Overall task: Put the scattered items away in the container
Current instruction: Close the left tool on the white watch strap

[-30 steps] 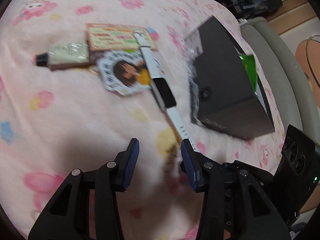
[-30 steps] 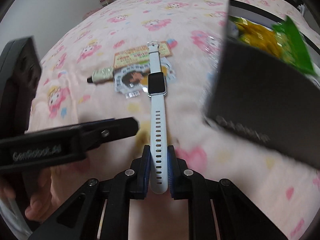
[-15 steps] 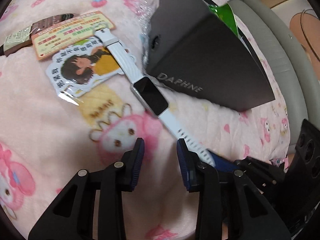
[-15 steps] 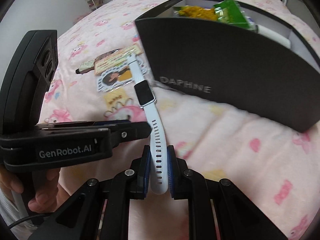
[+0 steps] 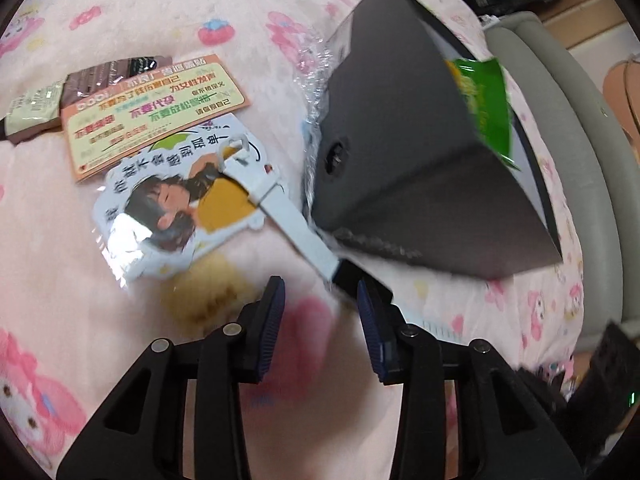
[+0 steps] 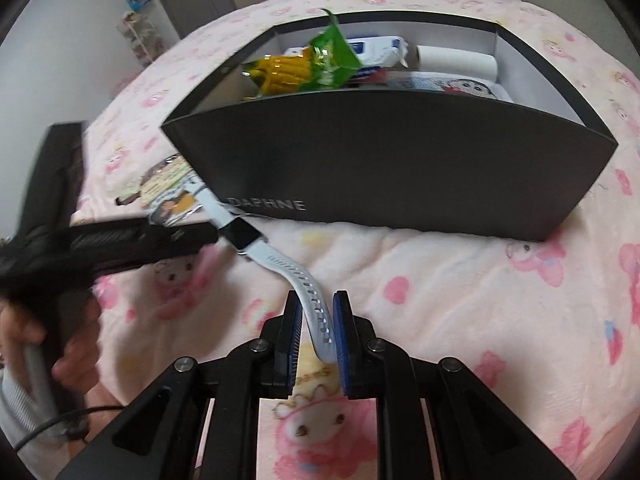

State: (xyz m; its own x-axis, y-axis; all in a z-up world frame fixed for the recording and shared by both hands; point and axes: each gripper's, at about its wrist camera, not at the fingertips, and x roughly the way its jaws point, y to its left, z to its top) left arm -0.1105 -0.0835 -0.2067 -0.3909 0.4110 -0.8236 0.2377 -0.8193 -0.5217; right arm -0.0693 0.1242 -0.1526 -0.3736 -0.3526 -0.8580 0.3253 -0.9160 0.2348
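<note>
"DAPHNE" on dark box [image 6: 400, 168] front wall

Watch [image 6: 256, 242] dragged beside box [image 6: 400, 184], strap now bent, perhaps lifting

Your views are evenly lit indoors, fisheye-bent with dark corners; motion blur smears the dark grey cardboard box [image 5: 408, 168], and glare whitens the glossy cartoon sticker [image 5: 132, 228].
</note>
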